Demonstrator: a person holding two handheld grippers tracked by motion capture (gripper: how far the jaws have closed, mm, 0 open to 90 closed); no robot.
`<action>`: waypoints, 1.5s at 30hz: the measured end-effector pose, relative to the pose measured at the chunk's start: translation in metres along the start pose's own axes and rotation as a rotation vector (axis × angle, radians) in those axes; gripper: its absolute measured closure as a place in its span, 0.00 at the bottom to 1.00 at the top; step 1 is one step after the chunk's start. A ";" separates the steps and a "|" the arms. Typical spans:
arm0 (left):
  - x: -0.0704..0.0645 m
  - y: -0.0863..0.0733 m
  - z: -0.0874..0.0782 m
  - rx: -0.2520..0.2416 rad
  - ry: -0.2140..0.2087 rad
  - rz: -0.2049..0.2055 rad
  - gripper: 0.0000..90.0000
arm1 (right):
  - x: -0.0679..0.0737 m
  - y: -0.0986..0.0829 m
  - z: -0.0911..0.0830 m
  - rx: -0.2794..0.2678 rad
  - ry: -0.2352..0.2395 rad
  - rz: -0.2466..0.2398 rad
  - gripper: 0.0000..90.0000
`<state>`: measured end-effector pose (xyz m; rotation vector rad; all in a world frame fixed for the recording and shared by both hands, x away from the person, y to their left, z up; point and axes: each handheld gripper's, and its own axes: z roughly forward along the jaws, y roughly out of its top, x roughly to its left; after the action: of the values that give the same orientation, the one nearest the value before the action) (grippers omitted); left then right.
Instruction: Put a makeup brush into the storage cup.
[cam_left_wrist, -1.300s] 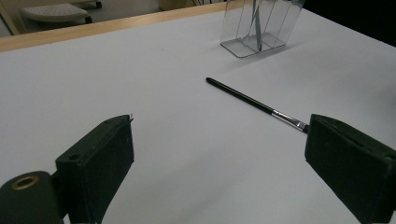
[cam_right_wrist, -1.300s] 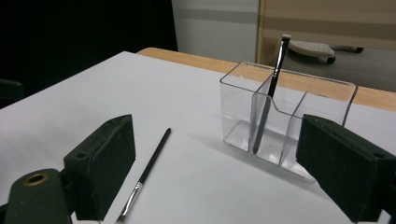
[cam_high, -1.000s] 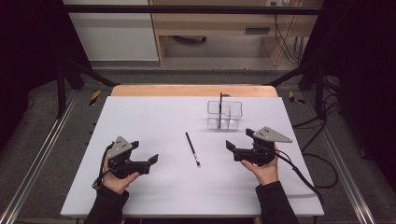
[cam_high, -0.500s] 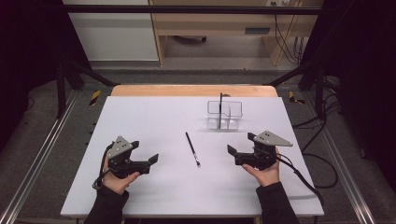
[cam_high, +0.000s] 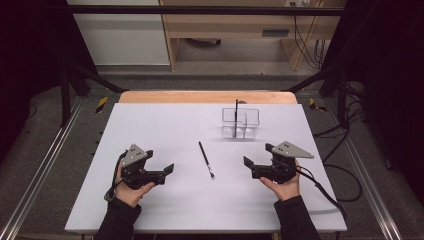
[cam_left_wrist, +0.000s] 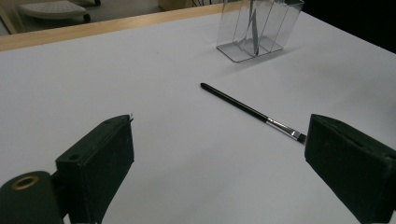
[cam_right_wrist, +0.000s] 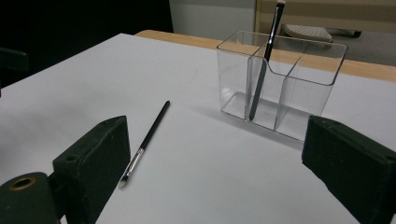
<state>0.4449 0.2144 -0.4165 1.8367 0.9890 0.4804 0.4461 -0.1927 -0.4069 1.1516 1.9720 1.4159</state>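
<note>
A thin black brush (cam_high: 205, 159) with a silver ferrule lies flat on the middle of the white table (cam_high: 150, 125), bristle end toward me. Behind it stands a clear divided organiser (cam_high: 248, 118) with another black brush (cam_high: 236, 111) upright in it. My left gripper (cam_high: 162, 172) rests open to the left of the lying brush, jaws pointing at it. My right gripper (cam_high: 251, 168) rests open to its right. In the left gripper view, the brush (cam_left_wrist: 247, 109) lies beyond the wide-apart jaws (cam_left_wrist: 224, 172). The right gripper view has the brush (cam_right_wrist: 149, 135) and organiser (cam_right_wrist: 233, 74) ahead of the empty jaws (cam_right_wrist: 219, 172).
A wooden strip (cam_high: 200, 96) runs along the table's far edge. Metal rails (cam_high: 45, 165) flank both sides. Cables (cam_high: 340, 175) trail off the right side onto the floor. Shelving (cam_high: 235, 30) stands behind the table.
My right gripper has drifted slightly toward the near edge of the table. The left gripper and both brushes have stayed put.
</note>
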 end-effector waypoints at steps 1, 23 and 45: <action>-0.001 0.001 0.001 0.001 0.001 0.001 0.08 | 0.000 0.000 0.000 0.000 -0.002 -0.003 0.09; -0.021 0.015 0.033 0.035 -0.013 -0.002 0.09 | -0.004 -0.001 -0.002 0.000 -0.013 0.013 0.10; -0.053 0.019 0.094 0.121 -0.032 0.021 0.11 | -0.006 0.000 -0.004 -0.008 -0.024 0.012 0.10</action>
<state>0.4852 0.1150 -0.4384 1.9586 0.9967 0.4108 0.4465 -0.2000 -0.4059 1.1730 1.9450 1.4081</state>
